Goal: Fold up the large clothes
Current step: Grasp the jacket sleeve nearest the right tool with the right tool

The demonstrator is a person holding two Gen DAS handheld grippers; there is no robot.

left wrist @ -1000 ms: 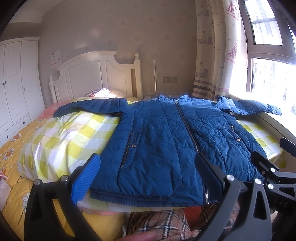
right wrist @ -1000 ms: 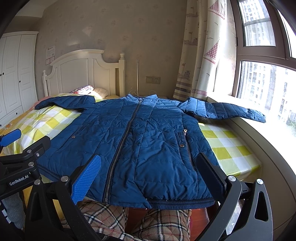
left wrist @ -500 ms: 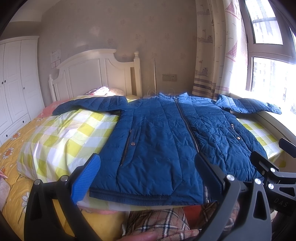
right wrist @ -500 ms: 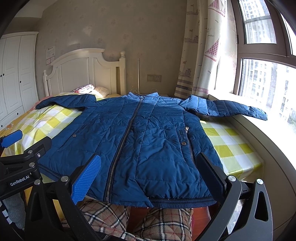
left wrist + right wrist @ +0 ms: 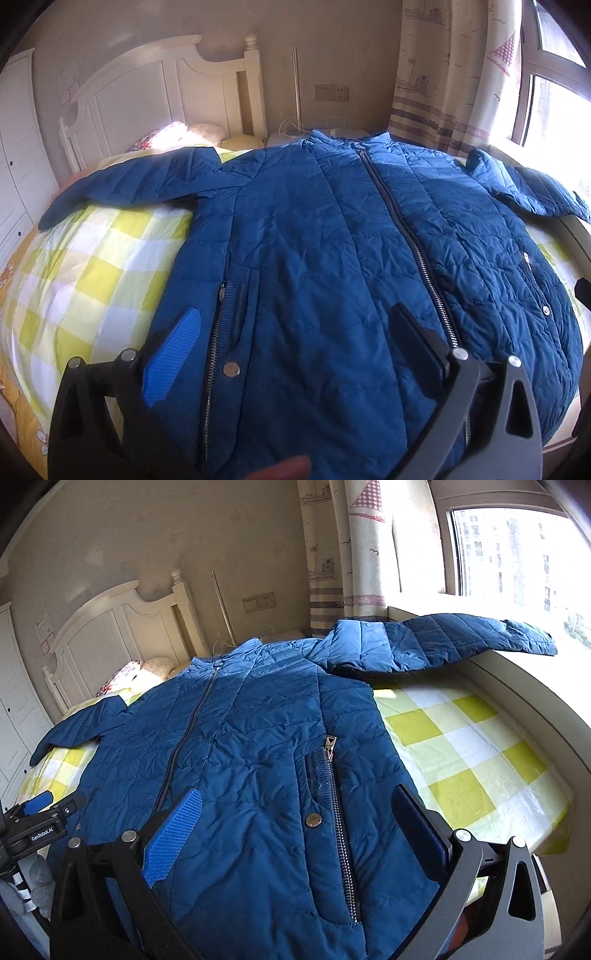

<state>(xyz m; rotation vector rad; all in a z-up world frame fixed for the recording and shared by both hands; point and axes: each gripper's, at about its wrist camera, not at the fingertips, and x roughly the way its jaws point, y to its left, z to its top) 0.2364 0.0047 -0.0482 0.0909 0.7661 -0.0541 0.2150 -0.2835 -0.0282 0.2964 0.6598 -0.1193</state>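
- Blue quilted jacket [image 5: 325,258] lay flat, front up, zipped, on bed w/ yellow-white check sheet [image 5: 92,266]; collar toward white headboard [image 5: 155,96], hem toward the camera.
- Both sleeves spread out sideways. One sleeve [image 5: 125,184] ran over the sheet toward the wardrobe side; the other sleeve [image 5: 439,642] reached onto the window ledge [image 5: 524,686].
- Left gripper [image 5: 295,332] hung low over lower front of jacket, jaws spread wide, nothing btwn them. Blue pad [image 5: 171,358] sat over the jacket's edge by a pocket zip [image 5: 218,332]; dark finger [image 5: 417,339] just beside the centre zip [image 5: 410,243]. Couldn't tell if fingertips touched cloth.
- Right gripper [image 5: 295,819] also released, jaws wide apart, above the jacket's window-side half. Pocket zip [image 5: 338,812] and snap button [image 5: 313,819] showed btwn its fingers. Contact w/ fabric: couldn't tell.
- In right wrist view, part of the left gripper's body visible at far left edge, beside jacket hem.
- Curtain [image 5: 332,554] w/ sailboat print hung by bright window [image 5: 517,554]; wall socket [image 5: 331,93] on back wall; pillows [image 5: 173,133] at the headboard.
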